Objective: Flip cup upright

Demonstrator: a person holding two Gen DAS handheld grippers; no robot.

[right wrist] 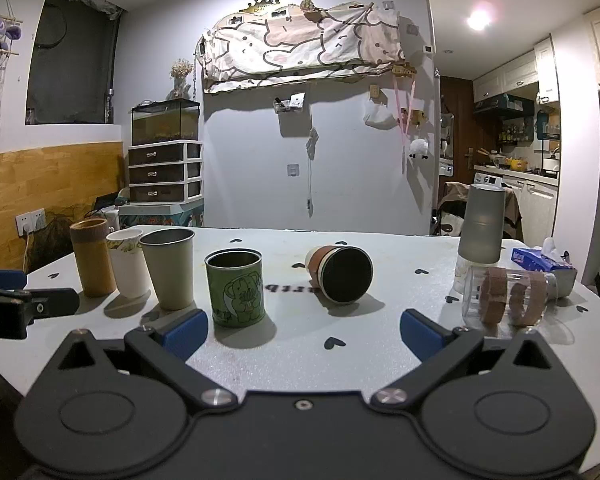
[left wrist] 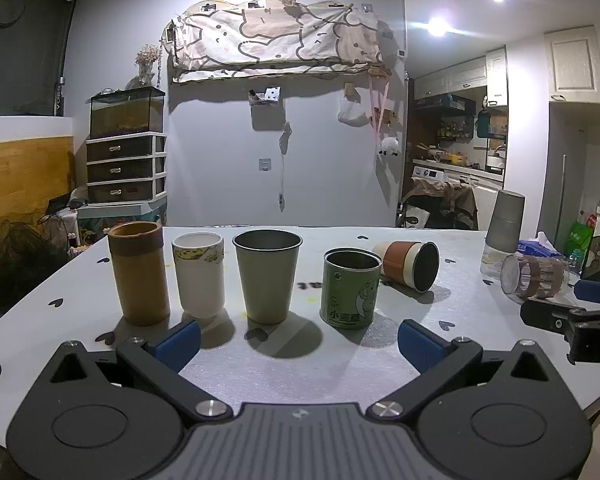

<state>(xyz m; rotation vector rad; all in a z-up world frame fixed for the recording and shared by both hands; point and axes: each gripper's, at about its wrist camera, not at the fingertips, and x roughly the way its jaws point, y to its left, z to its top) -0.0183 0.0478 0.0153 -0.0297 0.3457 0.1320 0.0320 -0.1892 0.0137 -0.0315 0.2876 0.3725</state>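
A brown-and-cream cup [left wrist: 410, 265] [right wrist: 340, 274] lies on its side on the white table, its dark mouth facing me. A clear glass with brown bands [left wrist: 536, 278] [right wrist: 508, 298] also lies on its side at the right. A grey frosted cup [left wrist: 505, 220] [right wrist: 482, 224] stands upside down on a clear one behind it. My left gripper [left wrist: 298, 344] is open and empty, in front of the upright row. My right gripper [right wrist: 304, 332] is open and empty, in front of the lying brown cup and green tin.
Several cups stand upright in a row: a tan cylinder [left wrist: 140, 272] [right wrist: 92, 258], a white paper cup [left wrist: 200, 274] [right wrist: 129, 262], a grey-green metal cup [left wrist: 267, 276] [right wrist: 170, 268] and a green tin [left wrist: 351, 288] [right wrist: 237, 288]. A blue tissue pack [right wrist: 538, 260] lies at the table's right edge.
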